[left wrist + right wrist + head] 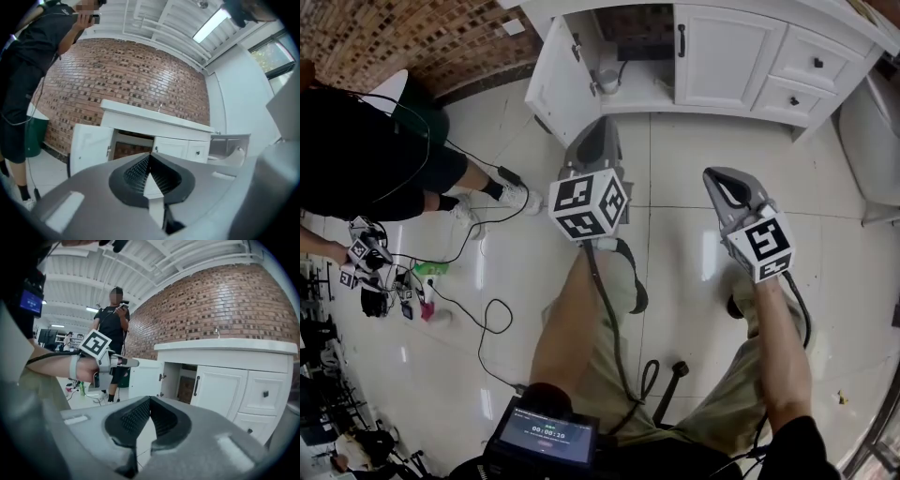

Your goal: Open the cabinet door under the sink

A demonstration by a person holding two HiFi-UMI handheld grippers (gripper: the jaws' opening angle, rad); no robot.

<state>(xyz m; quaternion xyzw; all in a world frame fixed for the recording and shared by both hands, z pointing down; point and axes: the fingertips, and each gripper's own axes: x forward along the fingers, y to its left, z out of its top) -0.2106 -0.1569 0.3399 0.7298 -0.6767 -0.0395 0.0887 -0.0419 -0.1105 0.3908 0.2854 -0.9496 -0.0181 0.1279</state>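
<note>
The white cabinet (712, 19) under the sink stands at the top of the head view. Its left door (553, 80) is swung wide open, showing the dark inside (633, 47) with a pipe. The same open door (89, 143) shows in the left gripper view, and again (145, 378) in the right gripper view. The right door (727, 56) with its dark handle (682, 40) is closed. My left gripper (602, 122) (150, 157) hangs in front of the opening, shut on nothing and apart from the door. My right gripper (712, 175) (150, 400) is beside it, further back, jaws together and empty.
A person in black (375, 159) stands on the left by the brick wall (412, 37). Cables (478, 309) and small items lie on the tiled floor at left. Two drawers (811, 66) sit right of the doors. A white fixture (872, 150) stands at the far right.
</note>
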